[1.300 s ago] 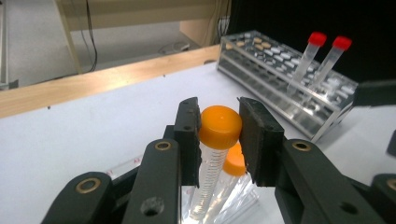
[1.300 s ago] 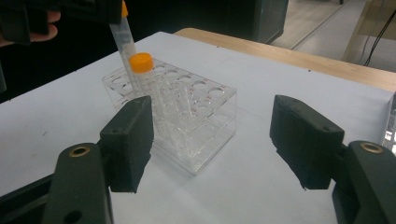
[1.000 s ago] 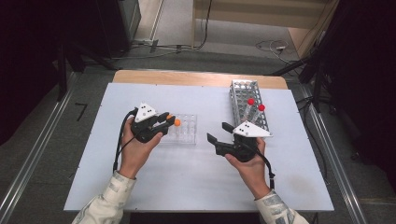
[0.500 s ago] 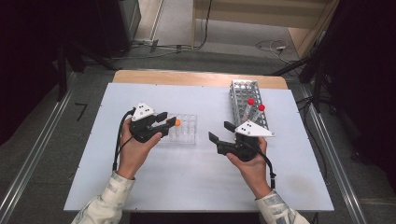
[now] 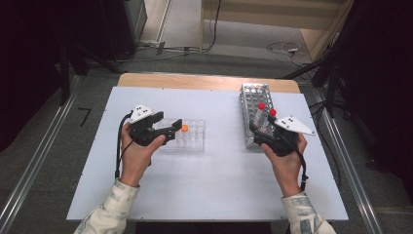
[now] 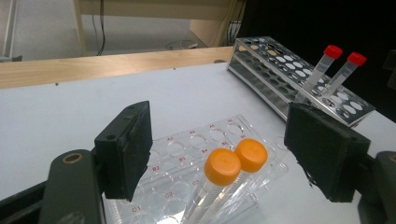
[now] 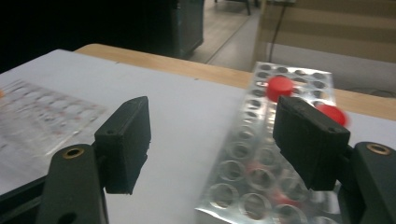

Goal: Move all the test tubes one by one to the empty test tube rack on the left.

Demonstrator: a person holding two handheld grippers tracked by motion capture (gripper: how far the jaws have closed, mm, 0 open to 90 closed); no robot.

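Left claw [image 6: 217, 154] just opening around orange-capped tubes [image 6: 236, 158], right claw [image 7: 212, 144] apart, seemingly empty

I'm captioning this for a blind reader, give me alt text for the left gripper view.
Two orange-capped tubes stand tilted in a clear plastic rack between the left gripper and its open jaws. Behind, a metal rack holds two red-capped tubes.

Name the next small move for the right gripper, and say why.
Probably ease the right gripper forward onto the nearer red-capped tube in the metal rack and close. Its jaws stand open and empty, while the left gripper has just opened off the orange-capped tubes.
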